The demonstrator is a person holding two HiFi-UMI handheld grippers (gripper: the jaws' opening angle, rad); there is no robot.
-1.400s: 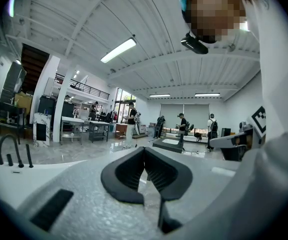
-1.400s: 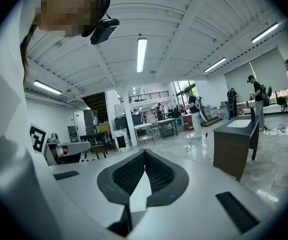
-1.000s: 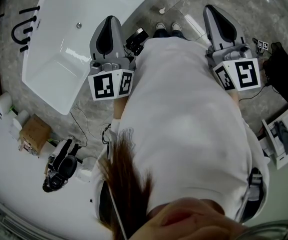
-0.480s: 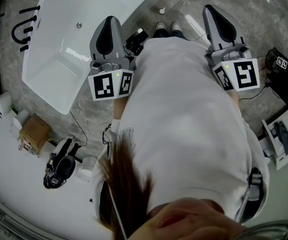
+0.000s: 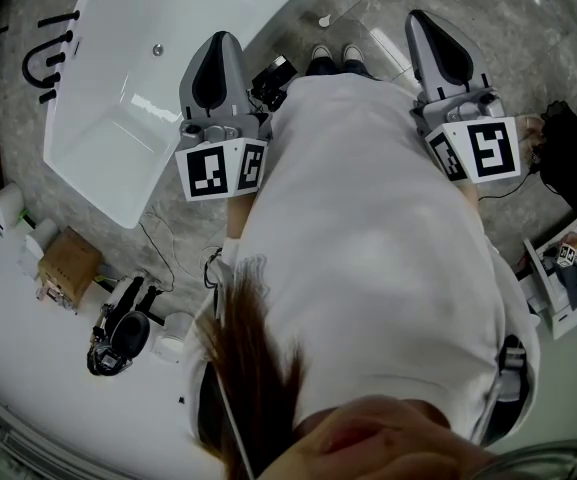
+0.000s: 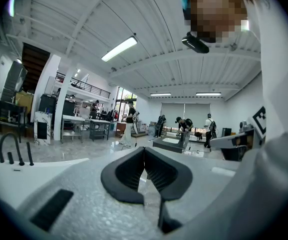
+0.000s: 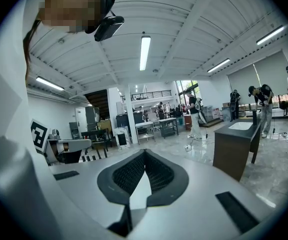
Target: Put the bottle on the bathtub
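Two claws, both clenched on nothing. The left gripper (image 6: 144,149) and right gripper (image 7: 144,152) have their tips touching with no object between the pads. Both are held roughly level at the person's sides, aimed out into the room rather than at the tub.

The bathtub (image 5: 128,128) sits far left of the person's feet. No bottle shows on the part in view, but its far end runs out of frame, so I can't rule one out there.

The only bottle candidates I can see are white containers (image 5: 8,208) on the floor at the far left, just beside a cardboard box (image 5: 68,265) and well apart from both claws. They're too small to confirm as bottles.

So this fits two cases: the bottle is down on the floor, or it's parked on the unseen end of the tub with the hands idle.

If a placement is still due, my read:
- The rim looks glossy and narrow, and the inside slopes.
- Grip the bottle mid-body and keep it vertical.
- Seat the base fully on the widest flat stretch of rim.
- Release low, only once it stands on its own.
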